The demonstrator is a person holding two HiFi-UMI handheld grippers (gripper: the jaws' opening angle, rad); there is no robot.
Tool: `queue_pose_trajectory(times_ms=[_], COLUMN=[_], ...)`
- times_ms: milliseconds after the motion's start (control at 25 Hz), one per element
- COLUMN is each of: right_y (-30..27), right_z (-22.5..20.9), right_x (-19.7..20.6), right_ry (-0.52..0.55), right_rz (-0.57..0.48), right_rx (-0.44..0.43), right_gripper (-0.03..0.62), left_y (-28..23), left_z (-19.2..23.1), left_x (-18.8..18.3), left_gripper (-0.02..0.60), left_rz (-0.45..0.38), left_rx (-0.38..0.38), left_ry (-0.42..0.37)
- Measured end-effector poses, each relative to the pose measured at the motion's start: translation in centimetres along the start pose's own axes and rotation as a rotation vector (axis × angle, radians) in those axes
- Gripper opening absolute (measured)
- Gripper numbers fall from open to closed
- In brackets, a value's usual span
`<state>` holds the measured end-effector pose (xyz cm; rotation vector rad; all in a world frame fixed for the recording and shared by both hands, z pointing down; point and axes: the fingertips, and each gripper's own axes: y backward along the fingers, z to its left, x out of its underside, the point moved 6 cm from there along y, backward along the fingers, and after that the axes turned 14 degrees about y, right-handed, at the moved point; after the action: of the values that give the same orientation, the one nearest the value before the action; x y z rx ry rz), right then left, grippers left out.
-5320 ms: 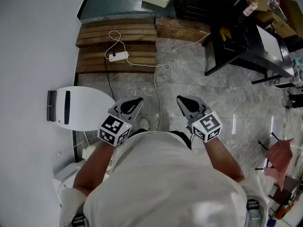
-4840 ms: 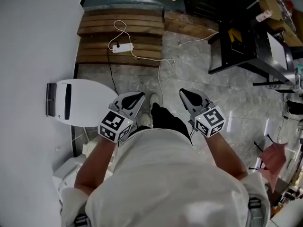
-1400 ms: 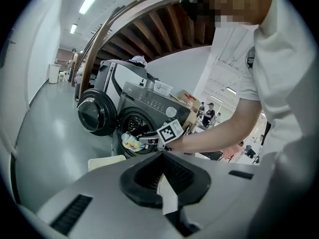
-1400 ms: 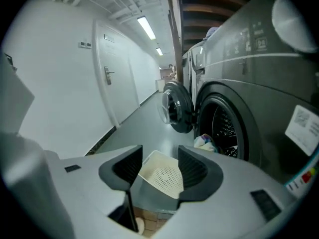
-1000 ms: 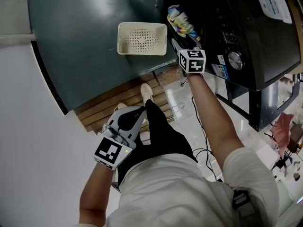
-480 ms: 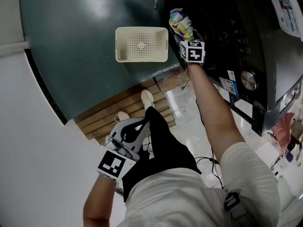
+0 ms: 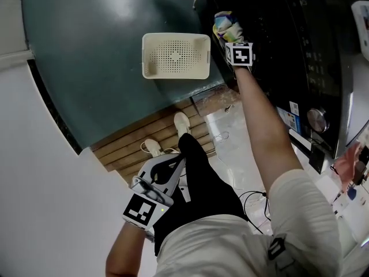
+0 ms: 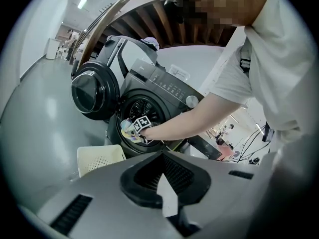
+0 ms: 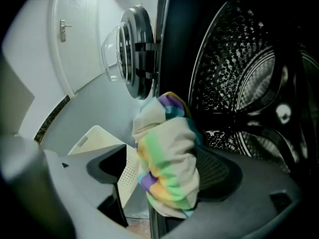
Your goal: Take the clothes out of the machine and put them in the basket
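A rainbow-striped cloth (image 9: 167,173) sits between the jaws of my right gripper (image 9: 164,169) at the mouth of the washing machine's drum (image 9: 239,83). It leans on the right-hand jaw, and a gap shows beside the left-hand one. The jaws are opening. In the head view the cloth (image 7: 228,26) bunches just past the right gripper (image 7: 229,36), to the right of the cream perforated basket (image 7: 176,55) on the floor. My left gripper (image 7: 172,167) hangs by the person's leg, shut and empty.
The dark washing machine (image 7: 300,51) fills the right side of the head view; its round door (image 9: 132,54) stands swung open to the left. Wooden slats (image 7: 155,131) and a cable (image 7: 222,136) lie on the floor near the person's feet.
The person has turned from standing to reaching at the machine, and the right gripper now carries the striped cloth. Over the last second it shifted with the cloth beside the basket; the left gripper sank.
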<state>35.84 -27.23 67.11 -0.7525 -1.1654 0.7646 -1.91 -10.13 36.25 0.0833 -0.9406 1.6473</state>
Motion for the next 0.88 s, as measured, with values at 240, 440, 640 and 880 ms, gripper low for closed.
queue_pose_trajectory(times_ms=[240, 440, 640, 880], right_y=[-2.7, -4.7, -5.4, -4.7], right_z=[-0.8, -0.6, -1.3, -1.5], right_x=[1.5, 2.2, 2.2, 2.3], right_ry=[0.033, 0.028, 0.001, 0.047], right_rz=[0.066, 0.107, 0.144, 0.149], right_rx=[-0.006, -0.035, -0.014, 0.010], right_gripper=[0.445, 0.443, 0.362, 0.222], left_y=[-0.8, -1.4, -1.6, -1.4], left_z=[1.2, 2.2, 2.7, 3.2], left_x=[0.1, 0.3, 0.6, 1.0], left_gripper=[-0.003, -0.003, -0.003, -0.003], left_rz=[0.001, 0.014, 0.017, 0.018], left_rx=[-0.004, -0.007, -0.004, -0.005], left_ry=[0.030, 0.045, 0.043, 0.061])
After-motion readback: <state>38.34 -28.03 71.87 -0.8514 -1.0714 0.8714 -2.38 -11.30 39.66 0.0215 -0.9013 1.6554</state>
